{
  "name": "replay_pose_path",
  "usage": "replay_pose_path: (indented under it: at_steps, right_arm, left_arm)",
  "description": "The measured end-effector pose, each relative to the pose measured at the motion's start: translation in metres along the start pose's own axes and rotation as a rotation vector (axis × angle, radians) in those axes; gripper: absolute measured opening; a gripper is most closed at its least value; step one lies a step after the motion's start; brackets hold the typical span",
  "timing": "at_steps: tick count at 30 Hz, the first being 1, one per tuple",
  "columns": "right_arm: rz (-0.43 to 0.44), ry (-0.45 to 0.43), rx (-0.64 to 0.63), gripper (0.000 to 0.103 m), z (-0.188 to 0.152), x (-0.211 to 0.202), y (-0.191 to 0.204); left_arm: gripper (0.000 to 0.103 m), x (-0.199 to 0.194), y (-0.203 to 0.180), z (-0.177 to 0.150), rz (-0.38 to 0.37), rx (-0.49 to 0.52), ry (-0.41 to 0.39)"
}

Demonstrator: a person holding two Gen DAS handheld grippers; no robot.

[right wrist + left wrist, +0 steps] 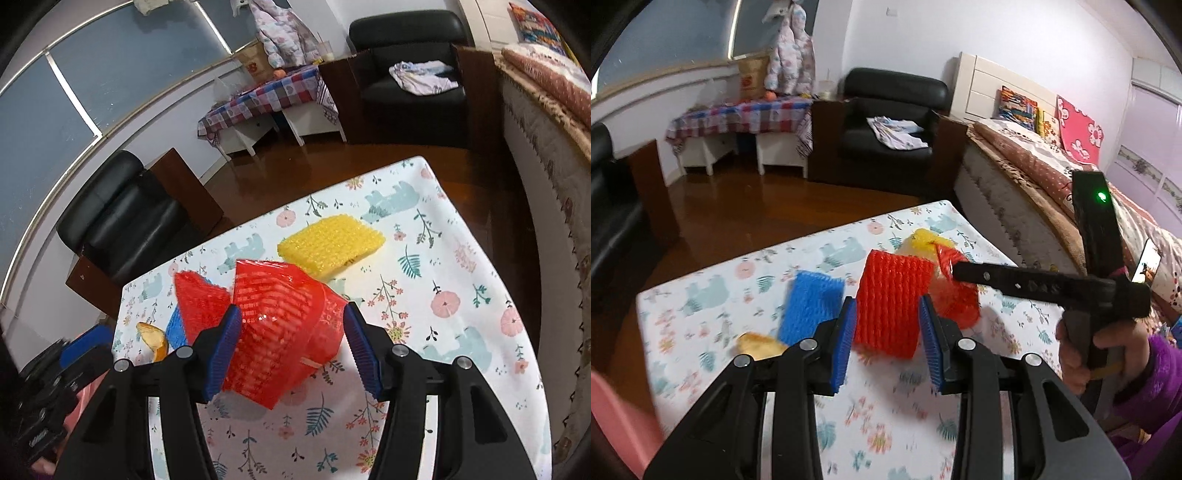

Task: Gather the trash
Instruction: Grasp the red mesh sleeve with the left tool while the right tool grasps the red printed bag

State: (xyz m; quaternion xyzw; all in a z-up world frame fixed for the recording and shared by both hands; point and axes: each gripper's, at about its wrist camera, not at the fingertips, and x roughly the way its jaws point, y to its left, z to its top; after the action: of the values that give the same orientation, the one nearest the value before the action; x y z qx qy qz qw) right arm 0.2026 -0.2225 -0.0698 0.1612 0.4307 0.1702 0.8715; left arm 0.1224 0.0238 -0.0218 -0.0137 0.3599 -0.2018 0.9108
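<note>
Trash lies on a table with a floral cloth (713, 306). My left gripper (888, 343) is open around a red foam net (892, 295). A blue foam net (809, 302), a yellow foam net (925, 240) and an orange peel (759, 345) lie near it. My right gripper (291, 350) is open around a red plastic mesh bag (277, 325). The red foam net (197, 302), blue foam net (175, 328), yellow foam net (332, 247) and peel (153, 338) also show in the right wrist view. The right gripper's body (1052, 286) appears at right in the left wrist view.
A bed (1034, 177) runs along the table's right side. A black armchair (886, 125) and a checked-cloth table (738, 118) stand at the far wall. Another black chair (122, 221) sits left of the table. Something pink (613, 417) is at the lower left.
</note>
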Motion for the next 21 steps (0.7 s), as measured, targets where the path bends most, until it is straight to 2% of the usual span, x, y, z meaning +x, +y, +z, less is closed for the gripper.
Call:
replay_pose_path:
  at_steps: [4, 9, 13, 17, 21]
  right_arm:
    - [0.007, 0.025, -0.002, 0.056, -0.002, 0.007, -0.005]
    - [0.026, 0.033, -0.014, 0.047, -0.007, 0.010, -0.012]
    - [0.027, 0.046, -0.035, 0.038, -0.008, 0.011, -0.014]
    - [0.024, 0.051, -0.039, 0.032, -0.011, 0.011, -0.017]
    - [0.028, 0.050, -0.040, 0.025, -0.013, 0.009, -0.020]
  left_arm:
    - [0.035, 0.028, 0.011, 0.004, -0.022, -0.004, 0.017]
    - [0.035, 0.054, 0.025, 0.009, -0.049, -0.018, 0.039]
    - [0.035, 0.071, 0.030, 0.005, -0.115, -0.040, 0.085]
    - [0.035, 0.077, 0.035, -0.003, -0.188, -0.084, 0.128]
    - [0.035, 0.073, 0.031, -0.013, -0.225, -0.097, 0.149]
